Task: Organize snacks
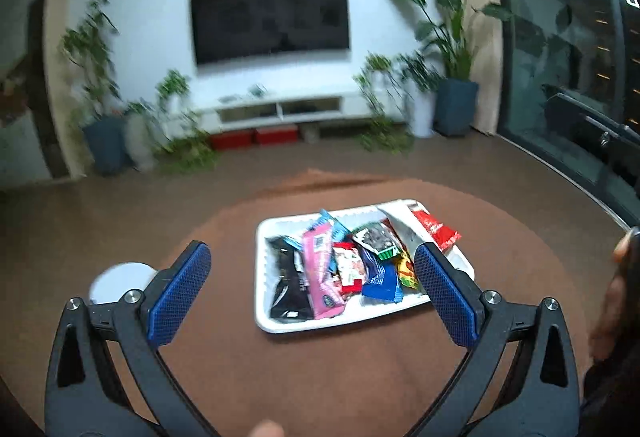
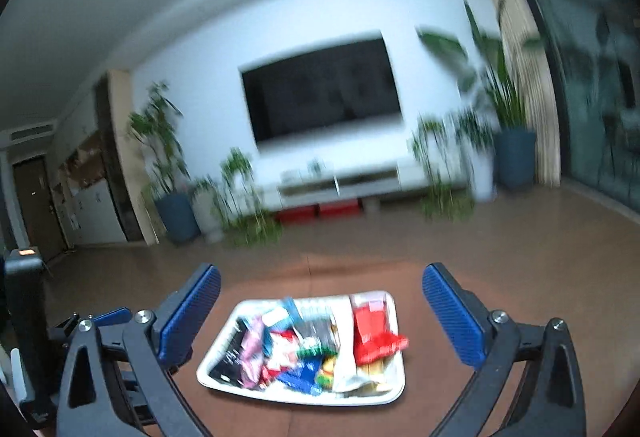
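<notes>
A white tray on a round brown table holds several snack packets: a black one, a pink one, a blue one and a red one lying over the right rim. My left gripper is open and empty, above the table in front of the tray. In the right wrist view the tray and the red packet show blurred. My right gripper is open and empty, raised above the tray's near side.
A white round object sits on the table left of the tray. The left gripper's body is at the left in the right wrist view. Beyond the table are brown floor, potted plants, a TV console and glass doors.
</notes>
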{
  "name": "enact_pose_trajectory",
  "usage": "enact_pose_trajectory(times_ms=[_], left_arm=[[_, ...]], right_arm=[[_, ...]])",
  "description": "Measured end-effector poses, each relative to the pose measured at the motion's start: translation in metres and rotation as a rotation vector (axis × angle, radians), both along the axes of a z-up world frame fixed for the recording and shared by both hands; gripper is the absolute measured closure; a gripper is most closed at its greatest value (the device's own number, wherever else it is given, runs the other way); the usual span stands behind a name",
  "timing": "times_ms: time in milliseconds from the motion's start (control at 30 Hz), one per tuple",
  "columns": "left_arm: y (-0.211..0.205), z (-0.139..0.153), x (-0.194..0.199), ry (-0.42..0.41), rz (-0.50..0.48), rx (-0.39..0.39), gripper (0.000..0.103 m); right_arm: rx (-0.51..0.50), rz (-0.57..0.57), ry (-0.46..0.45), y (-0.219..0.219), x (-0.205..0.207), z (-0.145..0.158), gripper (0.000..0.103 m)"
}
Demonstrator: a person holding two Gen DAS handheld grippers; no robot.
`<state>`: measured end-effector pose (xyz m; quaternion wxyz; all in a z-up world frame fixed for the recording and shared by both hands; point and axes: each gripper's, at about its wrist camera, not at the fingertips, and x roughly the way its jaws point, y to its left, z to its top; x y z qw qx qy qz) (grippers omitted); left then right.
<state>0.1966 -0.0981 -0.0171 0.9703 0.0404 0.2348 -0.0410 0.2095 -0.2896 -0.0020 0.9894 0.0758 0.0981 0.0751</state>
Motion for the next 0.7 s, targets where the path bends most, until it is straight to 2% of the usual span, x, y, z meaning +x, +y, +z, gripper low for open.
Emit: enact_pose_trajectory(times_ms=[100,233,300,367,467,700], left_arm=[[0.003,0.008,-0.045,-0.050,0.073,0.004,0.000],[0.000,0.011,-0.084,-0.028,0.074,0.001,0.000],[0.004,0.011,-0.096,0.000,0.072,-0.028,0.000],[0.009,0.008,-0.108,0.038,0.094,-0.059,0.000],[0.011,0.000,-0.122,0.089,0.120,-0.051,0.000],[0.009,-0.039,-0.152,0.227,0.116,-0.050,0.000]], right_arm=[[-0.024,-0.021,-0.022,-0.001,-0.028,0.013,0.000],[-0.053,-0.051,-0.034,-0.004,-0.068,0.024,0.000],[-0.065,-0.051,-0.026,-0.005,-0.083,0.024,0.000],[-0.080,-0.054,0.002,-0.005,-0.099,0.020,0.000],[-0.097,-0.064,0.048,-0.004,-0.115,0.010,0.000],[-0.102,-0.062,0.239,0.007,-0.129,-0.038,0.000]])
